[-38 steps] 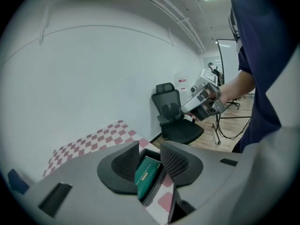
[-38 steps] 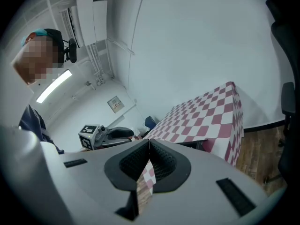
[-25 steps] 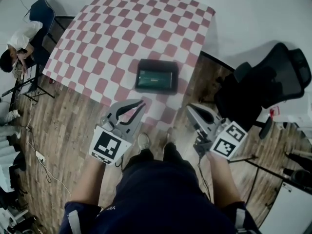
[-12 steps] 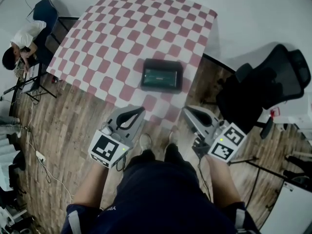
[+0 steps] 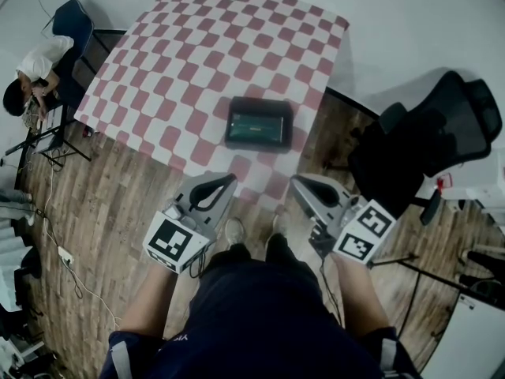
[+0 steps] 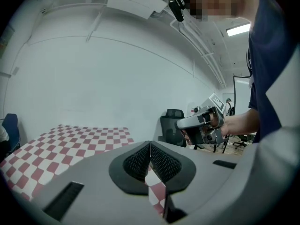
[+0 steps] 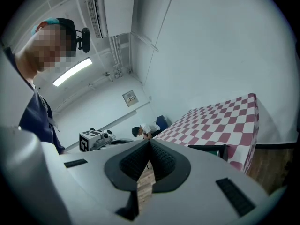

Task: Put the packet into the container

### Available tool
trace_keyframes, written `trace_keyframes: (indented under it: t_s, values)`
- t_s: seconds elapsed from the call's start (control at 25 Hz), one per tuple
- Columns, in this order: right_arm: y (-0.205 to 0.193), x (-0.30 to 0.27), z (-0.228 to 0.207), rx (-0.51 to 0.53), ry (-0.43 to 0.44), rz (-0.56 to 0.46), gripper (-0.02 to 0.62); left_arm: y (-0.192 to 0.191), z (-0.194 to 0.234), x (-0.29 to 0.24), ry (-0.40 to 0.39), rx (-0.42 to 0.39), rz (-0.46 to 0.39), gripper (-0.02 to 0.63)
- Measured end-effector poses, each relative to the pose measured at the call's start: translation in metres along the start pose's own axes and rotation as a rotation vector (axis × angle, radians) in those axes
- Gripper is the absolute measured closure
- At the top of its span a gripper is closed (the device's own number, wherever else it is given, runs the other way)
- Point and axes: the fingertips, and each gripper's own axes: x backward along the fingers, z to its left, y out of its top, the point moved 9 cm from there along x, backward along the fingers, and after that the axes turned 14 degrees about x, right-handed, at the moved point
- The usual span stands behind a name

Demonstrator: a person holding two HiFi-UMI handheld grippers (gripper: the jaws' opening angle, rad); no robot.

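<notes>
A black rectangular container (image 5: 278, 109) sits near the front edge of the red-and-white checkered table (image 5: 197, 46). A green packet (image 5: 255, 125) lies flat inside it. My left gripper (image 5: 230, 178) hangs just off the table's front edge, over the floor, shut and empty. My right gripper (image 5: 295, 181) is level with it to the right, also shut with nothing between its pads. In the left gripper view the jaws (image 6: 150, 144) meet in a thin line. The right gripper view shows its jaws (image 7: 149, 143) pressed together, with the container (image 7: 208, 150) low at the right.
A black office chair (image 5: 430, 133) stands right of the table. A person (image 5: 28, 73) sits by a blue chair (image 5: 67, 14) at the far left. Cables (image 5: 67, 255) trail over the wooden floor. My shoes (image 5: 233, 229) are below the grippers.
Both grippers have drawn back a little from the table edge toward my body. The left jaws' small gap has closed. The container and packet have not moved.
</notes>
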Motion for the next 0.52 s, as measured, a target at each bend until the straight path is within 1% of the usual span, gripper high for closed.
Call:
trace_keyframes:
  t_s: [0.52]
  values:
    - [-0.001,0.006,-0.018,-0.007,-0.008,0.005,0.58,0.006,-0.005,-0.031,-0.041,-0.001,0.013,0.58]
